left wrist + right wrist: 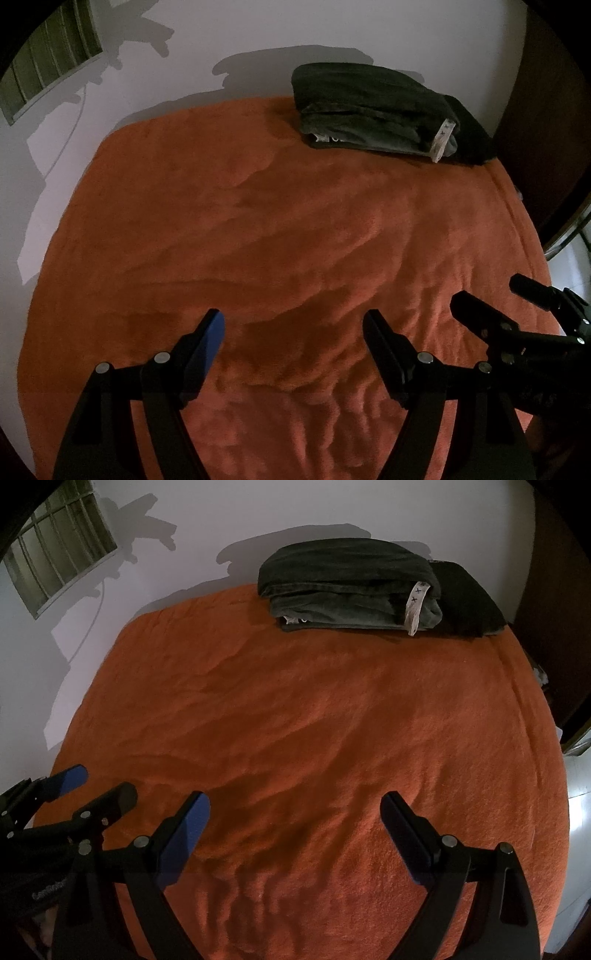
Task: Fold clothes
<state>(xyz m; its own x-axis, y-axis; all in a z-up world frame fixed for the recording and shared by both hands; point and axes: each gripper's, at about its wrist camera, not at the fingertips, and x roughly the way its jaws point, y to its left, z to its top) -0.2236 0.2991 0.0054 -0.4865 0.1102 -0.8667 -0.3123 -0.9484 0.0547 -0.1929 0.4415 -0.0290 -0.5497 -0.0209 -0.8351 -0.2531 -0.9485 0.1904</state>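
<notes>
Two grippers, left gripper (293, 326) and right gripper (295, 808), both released, folded clothes (376, 110) well ahead

folded clothes (373, 110) on blanket (258, 240) far edge (by wall (258, 33)), grippers near w/ nothing between

Dark folded clothes (373, 107) (351, 587), stacked, bed's far edge

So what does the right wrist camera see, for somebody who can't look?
A pile of folded dark clothes sits at the far edge of an orange blanket, against a white wall. The right claw hovers open and empty up close, with the left claw at the lower left.
</notes>
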